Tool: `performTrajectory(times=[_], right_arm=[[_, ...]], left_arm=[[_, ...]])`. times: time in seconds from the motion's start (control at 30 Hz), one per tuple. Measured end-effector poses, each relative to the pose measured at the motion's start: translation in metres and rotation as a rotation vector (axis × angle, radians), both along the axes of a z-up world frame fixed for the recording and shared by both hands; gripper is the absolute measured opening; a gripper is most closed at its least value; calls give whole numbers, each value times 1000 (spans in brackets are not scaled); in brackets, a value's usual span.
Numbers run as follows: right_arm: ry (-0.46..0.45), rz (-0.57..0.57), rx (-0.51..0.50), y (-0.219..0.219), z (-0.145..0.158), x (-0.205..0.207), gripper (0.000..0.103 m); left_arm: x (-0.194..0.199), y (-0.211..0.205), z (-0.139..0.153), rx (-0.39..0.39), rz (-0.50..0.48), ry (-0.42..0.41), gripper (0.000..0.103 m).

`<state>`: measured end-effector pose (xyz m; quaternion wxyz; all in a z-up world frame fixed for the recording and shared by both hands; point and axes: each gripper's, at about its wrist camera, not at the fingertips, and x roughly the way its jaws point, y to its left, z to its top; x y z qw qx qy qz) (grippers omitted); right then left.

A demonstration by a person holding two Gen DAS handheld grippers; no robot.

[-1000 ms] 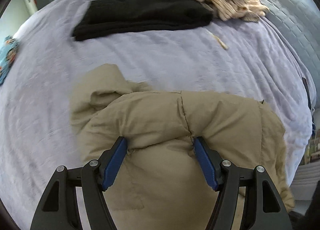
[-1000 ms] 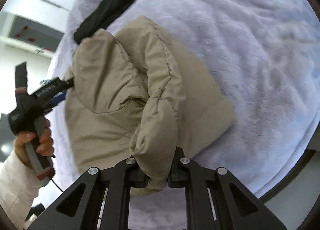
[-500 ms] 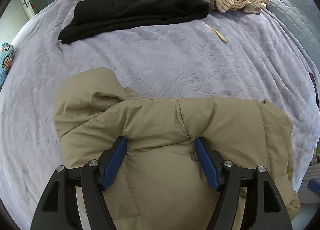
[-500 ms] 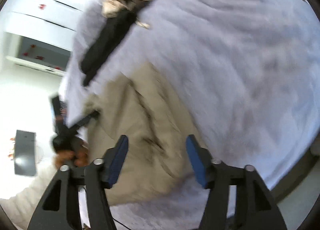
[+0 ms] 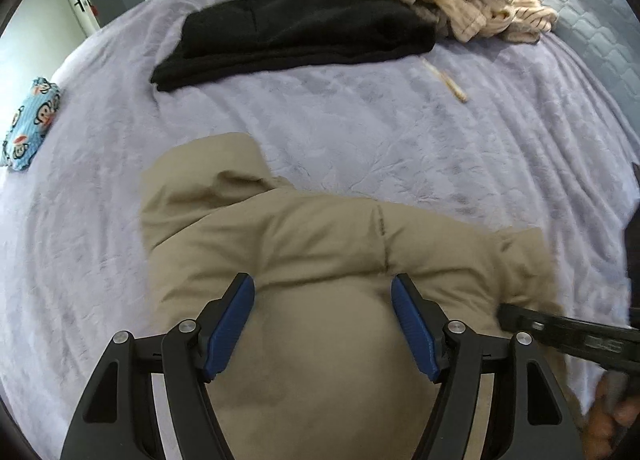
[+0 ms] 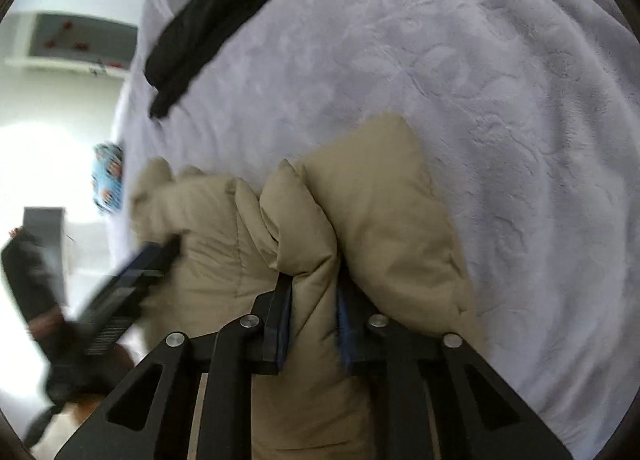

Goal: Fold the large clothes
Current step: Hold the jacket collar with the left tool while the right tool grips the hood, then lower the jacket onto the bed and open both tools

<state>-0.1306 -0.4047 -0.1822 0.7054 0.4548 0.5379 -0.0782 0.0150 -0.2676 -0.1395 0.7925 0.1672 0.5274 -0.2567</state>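
Tan jacket [image 5: 320, 260] on bed [image 5: 360, 131]: right gripper [image 6: 312, 324] clamped on a fold for turning over, left gripper [image 5: 322, 324] spread apart above it.

Jacket [image 5: 320, 260] on bed [image 5: 360, 131], sweater [image 5: 288, 35] behind it

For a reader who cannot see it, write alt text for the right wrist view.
The right gripper has its jaws shut on a puffy fold of the tan padded jacket, which lies on a lilac plush bedspread. A folded black garment lies farther off; the left gripper blurs nearby.
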Motion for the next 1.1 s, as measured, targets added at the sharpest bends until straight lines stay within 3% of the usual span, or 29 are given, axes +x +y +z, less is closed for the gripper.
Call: performTrajectory(times=[0.13,0.27,0.3,0.33,0.5,0.8,1.1], right_arm=[[7,19,-11,0,-8,-3,19],[2,34,-5,0,-9,-2,19],[1,45,-15,2,-9,-1,19],[0,51,-20,-2,-15,-1,19],[6,51,-29,5,-9,1,23],[34,99,-173,45,50,-55,28],[97,103,-247,86,47,-85,40]], left_arm=[[-19,46,23,-23,59,22,72],[-45,96,21,-43,141,100,72],[-56,106,15,-54,151,129,73],[-67,114,9,-54,160,144,83],[-99,126,-13,-10,179,163,86],[-106,140,-16,-48,146,175,86],[-112,154,-1,-47,95,172,86]])
